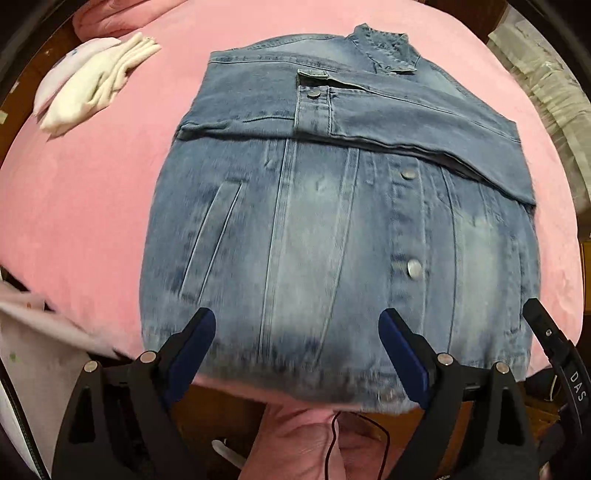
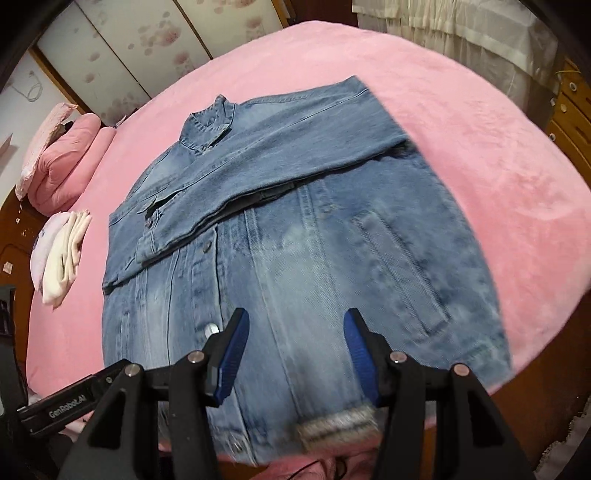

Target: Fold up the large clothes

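A faded blue denim jacket (image 1: 314,221) (image 2: 295,229) lies flat, front up, on the pink bed cover (image 1: 74,206) (image 2: 480,155). Both sleeves are folded across its chest and the collar (image 1: 384,48) (image 2: 210,125) points away from me. My left gripper (image 1: 297,317) hovers above the hem with its blue-padded jaws wide apart and nothing between them. Over the hem's right half hangs my right gripper (image 2: 295,315), its jaws also apart and holding nothing. Neither gripper touches the denim.
A stack of folded white and pale pink clothes (image 1: 92,85) (image 2: 62,251) sits left of the jacket. Pink pillows (image 2: 66,158) lie at the far left. A curtain (image 2: 461,33) and wooden drawers (image 2: 569,110) stand beyond the bed. The bed's near edge runs just under the hem.
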Available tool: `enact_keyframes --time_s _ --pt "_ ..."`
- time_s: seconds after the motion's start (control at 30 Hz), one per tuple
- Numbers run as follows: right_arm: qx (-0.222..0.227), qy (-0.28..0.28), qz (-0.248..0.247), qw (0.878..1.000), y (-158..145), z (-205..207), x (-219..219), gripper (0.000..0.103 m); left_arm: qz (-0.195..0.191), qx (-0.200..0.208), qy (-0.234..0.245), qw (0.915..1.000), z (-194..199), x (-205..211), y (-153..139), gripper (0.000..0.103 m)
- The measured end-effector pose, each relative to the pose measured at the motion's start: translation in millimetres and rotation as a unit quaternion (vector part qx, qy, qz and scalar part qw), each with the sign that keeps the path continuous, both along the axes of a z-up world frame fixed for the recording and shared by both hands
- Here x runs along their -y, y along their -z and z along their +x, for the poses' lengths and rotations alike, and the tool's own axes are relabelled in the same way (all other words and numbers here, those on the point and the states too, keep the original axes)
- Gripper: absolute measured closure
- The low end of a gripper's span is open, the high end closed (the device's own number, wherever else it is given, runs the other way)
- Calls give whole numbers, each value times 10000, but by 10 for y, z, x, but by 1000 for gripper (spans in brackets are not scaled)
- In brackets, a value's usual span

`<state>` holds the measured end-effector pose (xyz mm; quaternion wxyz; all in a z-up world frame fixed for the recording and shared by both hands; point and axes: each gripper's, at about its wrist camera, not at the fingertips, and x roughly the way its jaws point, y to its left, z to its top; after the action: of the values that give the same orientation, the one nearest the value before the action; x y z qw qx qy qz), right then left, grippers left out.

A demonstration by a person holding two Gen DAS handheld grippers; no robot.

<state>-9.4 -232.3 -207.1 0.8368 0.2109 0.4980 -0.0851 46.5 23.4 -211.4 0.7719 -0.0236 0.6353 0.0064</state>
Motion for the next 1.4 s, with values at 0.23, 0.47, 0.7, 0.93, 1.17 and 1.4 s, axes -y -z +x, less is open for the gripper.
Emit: enact_keyframes --time_s 0.23,0.47,0.7,0.93,1.17,1.4 --pt "390 -314 -68 9987 -207 -457 118 50 -240 39 -150 9996 -257 66 -133 13" --pt "414 -253 -51 9988 -199 -688 241 50 -279 84 -110 9995 -435 122 -158 13" --pt "-115 278 490 9983 170 -885 518 50 -591 -479 -935 9927 -625 -283 270 13" --pt "-589 1018 747 9902 590 -1083 875 50 -861 -849 -1871 9749 -839 -951 635 13" --pt "-942 1420 837 9818 862 -1016 1245 50 -1249 -629 -1943 9709 -750 -1445 685 13" --pt "-1105 190 428 9928 838 -585 1241 50 -421 -966 -1179 9874 -357 -1645 867 13"
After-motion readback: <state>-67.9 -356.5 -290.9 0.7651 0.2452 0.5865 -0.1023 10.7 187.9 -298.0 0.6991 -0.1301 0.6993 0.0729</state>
